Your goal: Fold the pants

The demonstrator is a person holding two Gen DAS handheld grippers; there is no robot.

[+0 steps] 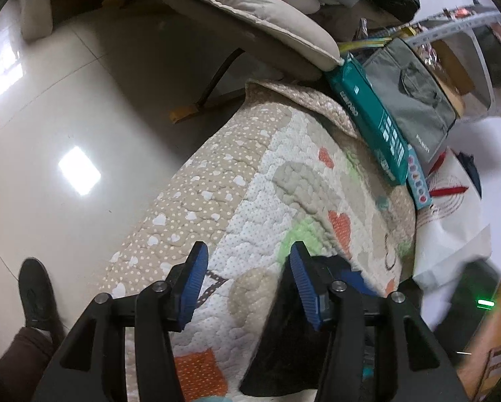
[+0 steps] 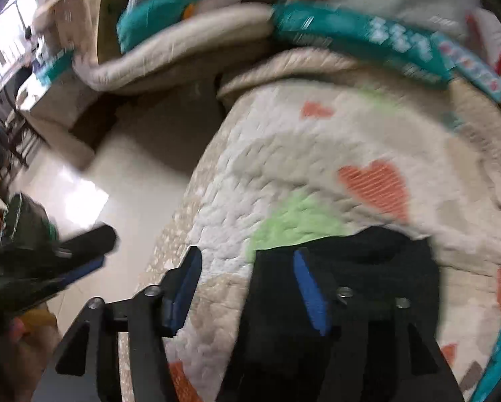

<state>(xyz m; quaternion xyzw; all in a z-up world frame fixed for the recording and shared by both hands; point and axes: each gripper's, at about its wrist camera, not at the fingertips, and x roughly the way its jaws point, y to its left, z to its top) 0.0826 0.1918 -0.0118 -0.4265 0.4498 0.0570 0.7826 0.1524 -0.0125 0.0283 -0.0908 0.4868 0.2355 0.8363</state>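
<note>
2 grippers are in your hands, and both hang over the quilt (image 1: 284,181) with nothing in them. Your left gripper (image 1: 247,276) has its 2 blue pads wide apart. Your right gripper (image 2: 247,284) is spread wide too.

1 pair of black pants (image 2: 351,268) lies bunched on the quilt. In the right view it sits under the right-side finger (image 2: 309,288) and past it. In the left view you see only a dark bit of it (image 1: 277,335) low down, by the right-side pad (image 1: 302,281).

1 grey bag (image 1: 414,100) stands behind the quilt, and you cannot tell what is in it. 1 teal pack (image 1: 367,117) lies along the far edge of the quilt, and 1 white bag (image 1: 451,221) sits beside it.

Only the left view shows your 1 black shoe (image 1: 37,291) on the shiny floor (image 1: 66,100) and the big beige cushion (image 1: 250,10) clearly. Only the right view shows your left gripper from outside (image 2: 82,251), low at the left edge, off the side of the quilt. The right view is blurry.
</note>
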